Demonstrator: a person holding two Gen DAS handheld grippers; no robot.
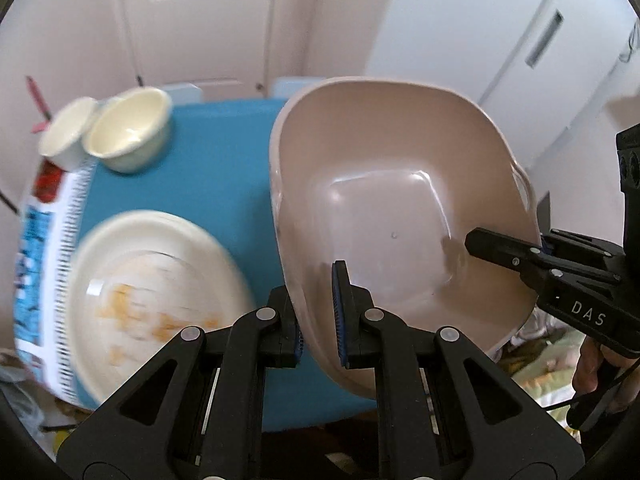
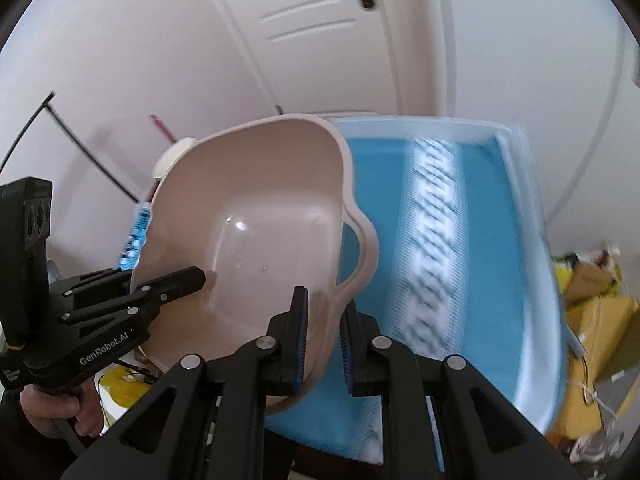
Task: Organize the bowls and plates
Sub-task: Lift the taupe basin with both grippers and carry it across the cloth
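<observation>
Carrying the beige basin [image 1: 400,200] between them, the left tool [image 1: 320,320] and the right tool [image 2: 324,344] are each clamped on opposite rims, holding it tilted above the blue surface [image 1: 224,168]; the stained plate [image 1: 152,296] lies left, nearer the left tool

Beige basin [image 1: 400,184] is hanging tilted above blue table [image 1: 224,152]; stained white plate [image 1: 152,292] and two cream bowls [image 1: 128,132] are sitting there.
</observation>
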